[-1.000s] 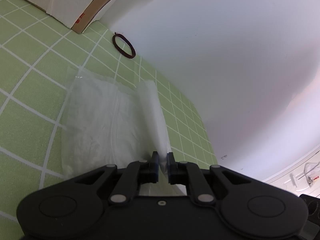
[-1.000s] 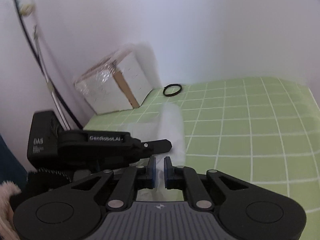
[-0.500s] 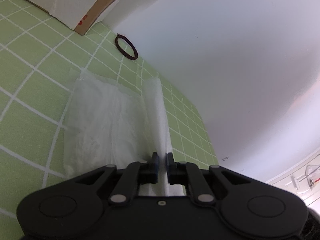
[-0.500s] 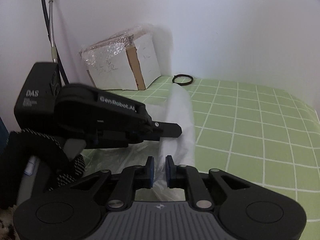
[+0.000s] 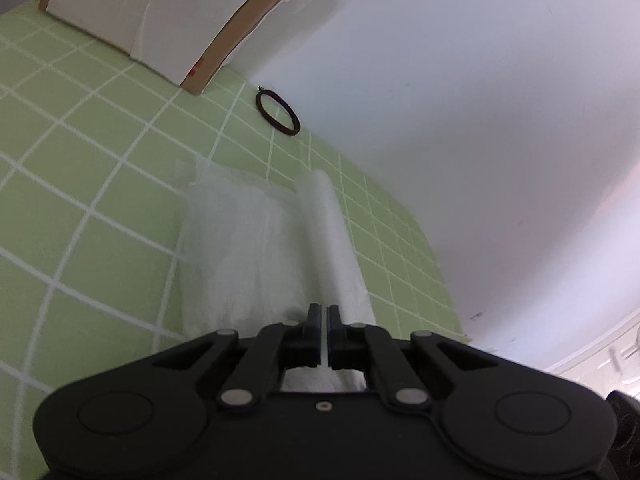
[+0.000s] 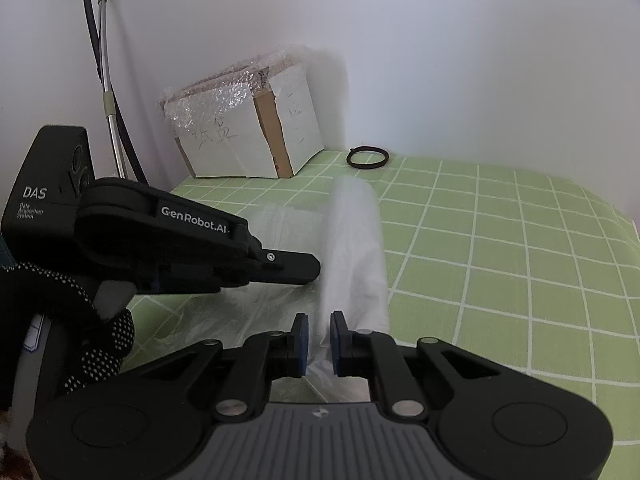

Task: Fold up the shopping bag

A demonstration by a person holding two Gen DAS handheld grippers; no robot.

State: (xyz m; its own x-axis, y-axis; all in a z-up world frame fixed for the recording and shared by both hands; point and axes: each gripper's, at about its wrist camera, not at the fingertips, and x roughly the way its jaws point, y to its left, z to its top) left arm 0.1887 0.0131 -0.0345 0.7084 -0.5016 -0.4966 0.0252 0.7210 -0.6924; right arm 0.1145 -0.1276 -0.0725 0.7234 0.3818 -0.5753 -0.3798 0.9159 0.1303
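The left hand-held gripper [image 5: 324,312] has just been closing, and its jaws now pinch the near end of the raised fold of the thin translucent shopping bag [image 5: 256,248], with only a sliver of film between the pads. The right hand-held gripper [image 6: 319,322] has its jaws a little apart with the same upstanding ridge of plastic running between them; whether the pads actually press on the film cannot be told.

The bag lies flat on the green checked cloth [image 5: 80,184] ahead of both grippers, its lifted edge standing up as a long ridge that runs away from the fingertips. To do this fold well, both ends of that ridge should probably travel together and low across the flat part, keeping the film taut so that it lands square; the slippery plastic may slide out of a loose grip.

The right wrist view shows the left hand-held gripper from the side, a gloved hand [image 6: 92,320] on it, and cables [image 6: 100,80] on the wall. The left wrist view shows the bag's flat, wrinkled layers to the left of the ridge more plainly. Both show the cardboard box [image 6: 248,136] and the black hair tie [image 6: 367,157] beyond.
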